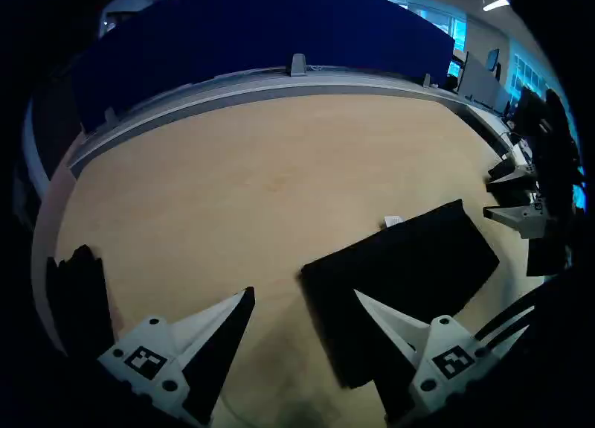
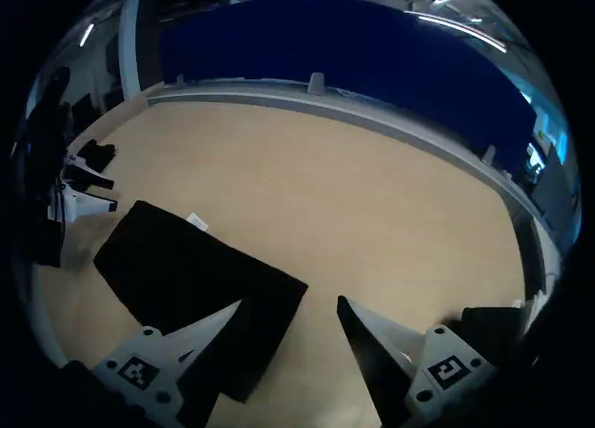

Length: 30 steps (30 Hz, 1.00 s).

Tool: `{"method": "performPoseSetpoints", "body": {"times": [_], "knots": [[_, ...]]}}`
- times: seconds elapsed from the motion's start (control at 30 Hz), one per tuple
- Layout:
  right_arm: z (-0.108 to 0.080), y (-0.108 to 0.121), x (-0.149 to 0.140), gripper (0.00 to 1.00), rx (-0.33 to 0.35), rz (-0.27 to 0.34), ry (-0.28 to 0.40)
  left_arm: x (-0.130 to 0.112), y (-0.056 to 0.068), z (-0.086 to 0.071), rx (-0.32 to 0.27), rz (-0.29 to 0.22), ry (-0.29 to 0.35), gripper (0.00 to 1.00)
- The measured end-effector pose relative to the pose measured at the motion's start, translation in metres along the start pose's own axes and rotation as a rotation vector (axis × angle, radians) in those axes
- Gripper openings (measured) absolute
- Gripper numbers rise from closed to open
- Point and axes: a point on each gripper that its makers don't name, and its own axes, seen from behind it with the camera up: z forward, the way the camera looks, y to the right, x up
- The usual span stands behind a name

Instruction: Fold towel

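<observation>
A black towel point(image 1: 409, 272) lies flat on the light wooden table point(image 1: 260, 182), folded into a rectangle with a small white tag point(image 1: 393, 221) at its far edge. My left gripper point(image 1: 305, 301) is open above the table, its right finger over the towel's near left corner, and grips nothing. In the right gripper view the towel point(image 2: 186, 272) lies to the left. My right gripper point(image 2: 290, 305) is open, its left finger over the towel's near edge. Each gripper appears in the other's view, off the towel's end: right gripper point(image 1: 487, 196), left gripper point(image 2: 114, 194).
A dark blue partition point(image 1: 260, 33) with a grey rail runs along the table's far edge. A black object point(image 1: 78, 294) lies at the table's left edge, and another dark object point(image 2: 491, 324) sits near the right edge. Office desks and chairs point(image 1: 547, 130) stand beyond.
</observation>
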Motion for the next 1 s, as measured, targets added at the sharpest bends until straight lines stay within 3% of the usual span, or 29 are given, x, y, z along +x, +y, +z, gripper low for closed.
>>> {"method": "performPoseSetpoints", "body": {"times": [0.67,1.0], "knots": [[-0.041,-0.010,-0.046,0.89,0.000,0.025,-0.017,-0.035,0.011,-0.034,0.003,-0.008,-0.001,0.88],[-0.051,-0.014,-0.057,0.89,0.022,-0.003,-0.029,-0.043,0.007,-0.047,0.026,-0.026,0.003,0.88]]}}
